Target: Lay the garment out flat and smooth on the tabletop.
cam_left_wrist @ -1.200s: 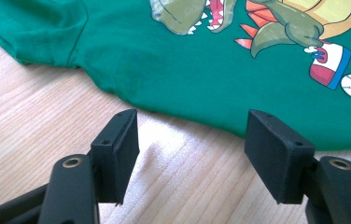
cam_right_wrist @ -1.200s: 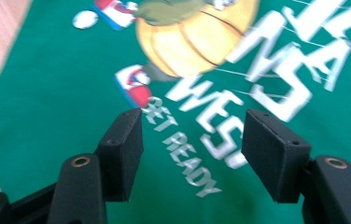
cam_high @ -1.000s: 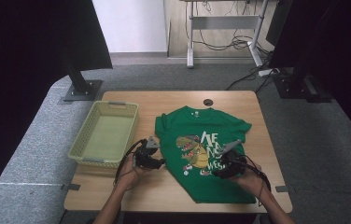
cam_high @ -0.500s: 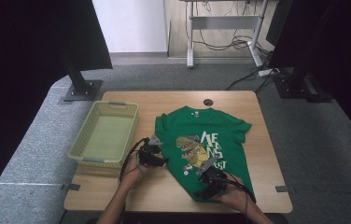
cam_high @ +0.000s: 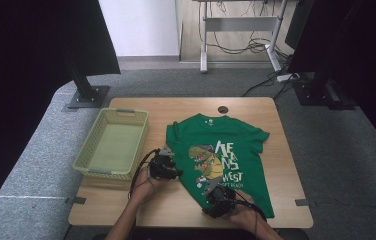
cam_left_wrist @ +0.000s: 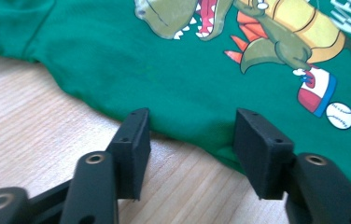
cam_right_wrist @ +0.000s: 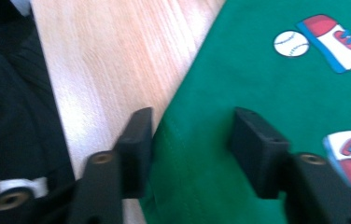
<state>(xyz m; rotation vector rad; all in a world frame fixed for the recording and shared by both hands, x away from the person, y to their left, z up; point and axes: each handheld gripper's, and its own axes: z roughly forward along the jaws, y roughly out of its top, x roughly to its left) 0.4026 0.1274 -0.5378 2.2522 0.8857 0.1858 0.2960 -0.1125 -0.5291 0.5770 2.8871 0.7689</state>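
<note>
The right hand-held gripper [cam_high: 215, 194] has slid from the right part of the green cotton T-shirt with a dinosaur print [cam_high: 226, 150] over to the shirt's near-left hem corner, close to the near edge of the pale wooden worktop [cam_high: 126, 210]. Both pairs of jaws have just been closing. In the left gripper view the left hand-held gripper [cam_left_wrist: 190, 133] straddles a raised fold of the shirt's left side edge; in the right gripper view the right hand-held gripper [cam_right_wrist: 190, 135] brackets the hem. Both stand half-narrowed, pads at the cloth but not yet visibly pinching it. By my reading, a fold along the shirt's left side is being set up.

The shirt lies flat, print up, right of centre on the worktop, beside the yellow-green plastic mesh basket [cam_high: 83, 162] at the left edge. Both forearms come in low from the near edge, with both grippers angled down at the cloth.
</note>
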